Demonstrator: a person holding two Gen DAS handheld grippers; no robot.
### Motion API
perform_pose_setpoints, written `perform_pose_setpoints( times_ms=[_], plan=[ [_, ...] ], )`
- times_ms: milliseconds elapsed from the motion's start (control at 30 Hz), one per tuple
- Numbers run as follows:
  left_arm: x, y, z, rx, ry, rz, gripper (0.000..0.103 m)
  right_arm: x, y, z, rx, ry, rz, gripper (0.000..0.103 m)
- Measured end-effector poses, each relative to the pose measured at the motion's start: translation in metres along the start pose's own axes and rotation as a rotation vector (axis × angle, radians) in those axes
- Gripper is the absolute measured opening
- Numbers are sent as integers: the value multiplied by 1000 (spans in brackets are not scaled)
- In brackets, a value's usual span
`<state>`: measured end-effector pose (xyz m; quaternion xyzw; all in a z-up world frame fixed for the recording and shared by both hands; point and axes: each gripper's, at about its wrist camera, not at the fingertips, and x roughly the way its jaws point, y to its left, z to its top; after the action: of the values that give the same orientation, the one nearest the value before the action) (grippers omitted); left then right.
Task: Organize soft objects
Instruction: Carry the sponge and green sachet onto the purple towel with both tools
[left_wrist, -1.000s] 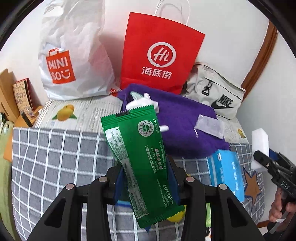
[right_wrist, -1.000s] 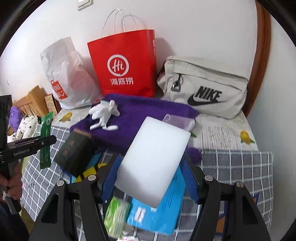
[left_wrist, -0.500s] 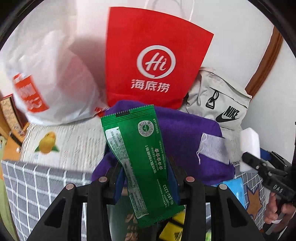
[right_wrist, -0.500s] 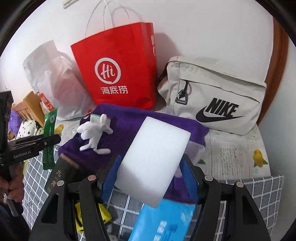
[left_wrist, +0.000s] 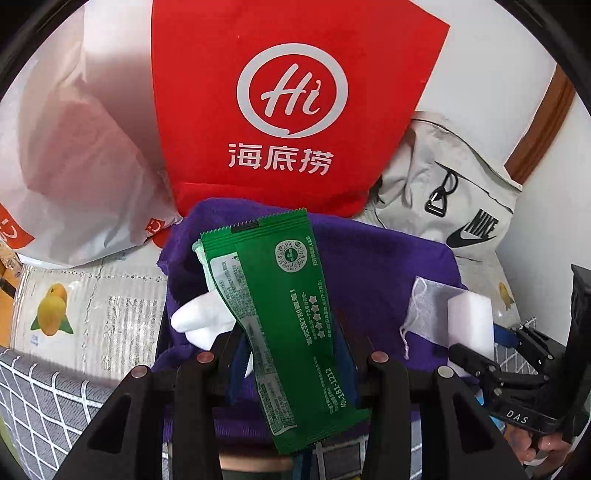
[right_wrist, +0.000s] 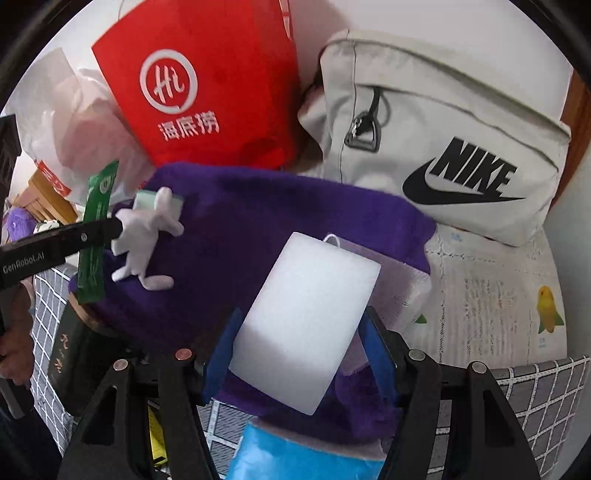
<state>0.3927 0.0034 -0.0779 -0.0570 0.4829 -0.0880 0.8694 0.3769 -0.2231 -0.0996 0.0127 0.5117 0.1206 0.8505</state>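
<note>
left tongs (left_wrist: 291, 354): jaws closed on a green packet (left_wrist: 275, 314), gripped near its lower half, packet standing upright and leaning slightly left
right tongs (right_wrist: 301, 350): jaws closed on a white sponge block (right_wrist: 306, 321), held at its two side edges, block tilted
purple towel (right_wrist: 266, 229): spread beneath and ahead of both tongs, on a grey checked cloth (right_wrist: 535, 384)
white glove (right_wrist: 147, 236): lying on the towel, just beside the left tongs' tip
mesh pouch (left_wrist: 424, 314): on the towel, behind the sponge block
red paper bag (left_wrist: 288, 110): upright beyond the towel, straight ahead of the left tongs
beige bag (right_wrist: 443, 147): ahead of the right tongs, beside the red bag
blue pack (right_wrist: 303, 458): under the right tongs
</note>
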Motion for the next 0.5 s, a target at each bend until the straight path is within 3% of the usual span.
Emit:
perform_pose_setpoints(
  times_ms=[367,500],
  plan=[
    [12,7,-1,-17,26,-11,39,33,-4,-11,-10,103,16,65],
    [20,9,-3,-27,53,-43,39,32,-3,-13,-6,98,52,71]
  ],
)
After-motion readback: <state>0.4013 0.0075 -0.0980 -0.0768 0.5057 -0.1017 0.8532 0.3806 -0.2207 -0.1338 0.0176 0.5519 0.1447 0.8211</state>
